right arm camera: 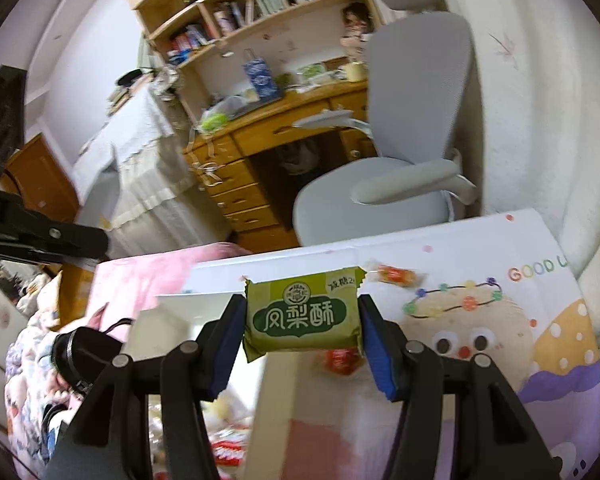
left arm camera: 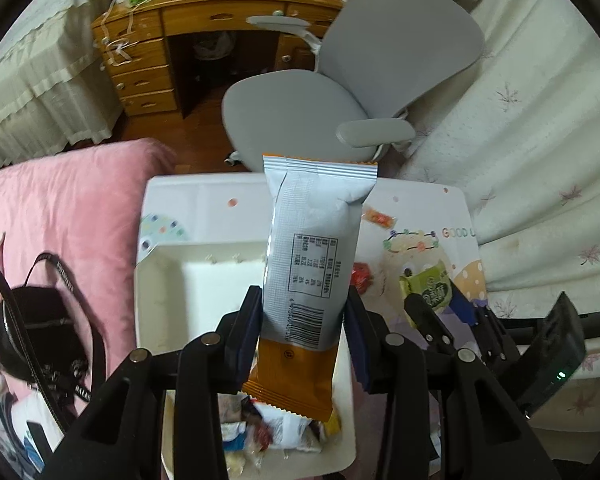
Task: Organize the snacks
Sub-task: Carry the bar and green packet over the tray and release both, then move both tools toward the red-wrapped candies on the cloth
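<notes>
My left gripper [left arm camera: 302, 312] is shut on a long silver and orange snack bar [left arm camera: 312, 264], held upright above the white divided tray [left arm camera: 156, 300]. The tray's near compartment holds several small wrapped snacks [left arm camera: 276, 432]; its far compartment looks bare. My right gripper [right arm camera: 302, 320] is shut on a green pineapple cake packet [right arm camera: 302, 316], lifted over the patterned mat [right arm camera: 500, 320]. That same packet [left arm camera: 428, 288] and the right gripper's black fingers [left arm camera: 424, 312] show at the right of the left wrist view. A red candy [right arm camera: 342, 360] and an orange wrapped candy [right arm camera: 392, 274] lie on the mat.
A grey office chair [left arm camera: 340, 80] stands beyond the mat, with a wooden desk [left arm camera: 172, 40] and bookshelf [right arm camera: 240, 8] behind it. A pink blanket [left arm camera: 68, 208] with a black camera [left arm camera: 32, 332] and strap lies left of the tray. White floral bedding [left arm camera: 540, 160] rises at the right.
</notes>
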### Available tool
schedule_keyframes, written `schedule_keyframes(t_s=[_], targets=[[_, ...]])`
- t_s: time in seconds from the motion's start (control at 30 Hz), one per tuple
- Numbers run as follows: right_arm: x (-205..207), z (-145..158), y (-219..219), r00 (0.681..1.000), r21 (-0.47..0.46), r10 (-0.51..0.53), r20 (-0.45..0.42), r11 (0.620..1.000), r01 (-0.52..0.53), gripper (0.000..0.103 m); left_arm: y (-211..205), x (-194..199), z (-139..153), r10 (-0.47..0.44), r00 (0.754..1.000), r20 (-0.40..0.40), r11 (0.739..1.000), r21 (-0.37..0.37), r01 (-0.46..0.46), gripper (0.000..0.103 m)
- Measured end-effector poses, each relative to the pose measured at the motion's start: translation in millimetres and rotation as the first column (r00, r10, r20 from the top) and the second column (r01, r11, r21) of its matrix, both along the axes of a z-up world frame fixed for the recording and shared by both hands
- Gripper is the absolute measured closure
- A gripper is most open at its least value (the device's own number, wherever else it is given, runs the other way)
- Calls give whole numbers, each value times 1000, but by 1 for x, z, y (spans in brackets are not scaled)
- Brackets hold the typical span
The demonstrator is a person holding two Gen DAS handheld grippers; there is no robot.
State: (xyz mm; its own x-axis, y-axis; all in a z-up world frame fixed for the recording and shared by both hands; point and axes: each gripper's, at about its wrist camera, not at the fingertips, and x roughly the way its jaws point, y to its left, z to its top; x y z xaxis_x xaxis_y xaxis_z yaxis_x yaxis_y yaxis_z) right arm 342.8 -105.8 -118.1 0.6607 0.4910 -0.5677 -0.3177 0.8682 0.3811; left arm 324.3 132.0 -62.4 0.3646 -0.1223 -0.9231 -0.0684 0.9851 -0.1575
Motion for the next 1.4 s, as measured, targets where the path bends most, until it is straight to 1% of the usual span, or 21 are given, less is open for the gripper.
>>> schedule_keyframes(t_s=[0.13,0.27,0.33,0.43,0.57,0.67,0.7,0.77,0.87,0.97,1.07,1.13,1.27,1.33,1.4], targets=[[-17,9,20,997,5,75,13,997,-75,47,17,-19,-9,50,998,-27,999,11,-50,65],[-32,9,41,987,6,160,19,987,-160,47,32,-36,-27,96,993,-66,995,13,-96,65],[-40,6,53,977,2,213,8,977,-213,47,39,-45,-35,125,989,-75,992,26,-124,65],[-49,0,67,962,-15,272,-9,962,-272,47,48,-58,-48,147,985,-95,989,22,-146,64],[-61,-9,82,946,-25,324,-33,945,-325,47,56,-70,-71,181,972,-151,983,35,-178,64],[-68,-16,93,929,-54,365,-71,928,-368,44,55,-74,-80,176,969,-173,984,45,-171,63],[-68,-19,96,926,-70,366,-92,925,-372,43,54,-75,-81,169,971,-169,985,42,-165,58],[-70,-20,97,927,-69,361,-100,927,-368,43,51,-74,-80,159,975,-156,987,40,-155,49],[-67,-17,92,933,-69,352,-78,932,-357,43,46,-69,-75,148,979,-140,989,43,-144,47],[-62,-15,85,942,-82,328,-67,940,-333,42,40,-62,-72,131,983,-130,991,48,-126,43],[-58,-15,74,954,-101,294,-52,949,-298,42,35,-52,-69,114,985,-129,993,51,-108,42],[-55,-16,68,960,-117,276,-44,953,-279,39,31,-44,-66,101,987,-124,994,50,-96,41],[-48,-17,52,975,-153,221,-16,963,-221,39,18,-25,-57,59,993,-103,997,48,-54,35],[-44,-18,42,981,-173,196,5,966,-192,38,10,-16,-53,36,995,-93,998,47,-31,35],[-40,-18,35,983,-197,181,25,965,-173,34,1,-5,-48,8,997,-81,999,49,-4,32]])
